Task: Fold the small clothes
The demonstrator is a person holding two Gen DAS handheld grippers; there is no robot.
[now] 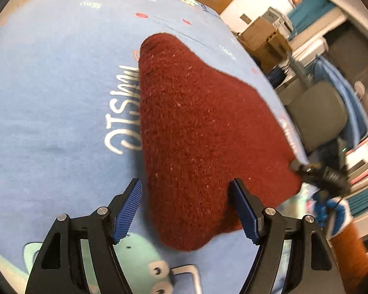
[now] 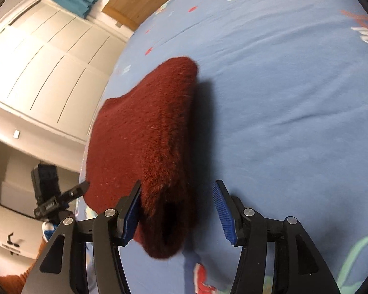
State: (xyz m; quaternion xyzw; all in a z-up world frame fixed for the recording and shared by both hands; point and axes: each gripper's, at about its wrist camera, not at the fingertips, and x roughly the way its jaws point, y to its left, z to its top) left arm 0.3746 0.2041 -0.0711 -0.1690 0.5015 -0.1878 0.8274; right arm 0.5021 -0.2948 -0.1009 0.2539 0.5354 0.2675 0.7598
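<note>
Dark red knit garment (image 1: 203,132) lies on the bed (image 1: 49,98), on a light blue printed sheet, close to the bed's side edge. It looks already doubled over at least once: in the right wrist view one long side is a thick rounded fold casting a shadow, with a dark tube-like opening at the near end.

Left claw (image 1: 186,210): wide, nothing gripped. The near rounded end of the knit sits between and below the fingers; pads clear of it as far as I can see.

Right claw (image 2: 176,215): partly open. The folded end of the knit sits between the pads. The left pad looks right against the fabric, the right pad stands well off it, so no grip. Each claw also shows up small in the other's view, beside the bed edge.

Handling, my read: soft, fuzzy, light, no stiffness. It'll sag and drape when lifted, and the pile should give good friction on the ribbed pads. Thick at the fold, so take a deep bite at corners or along the folded edge, catching all layers, or the top layer peels off alone.

Hard to tell: what garment it is, how many layers, whether sleeves are tucked inside. Both views are motion-blurred, and the claws cover the near edge.
</note>
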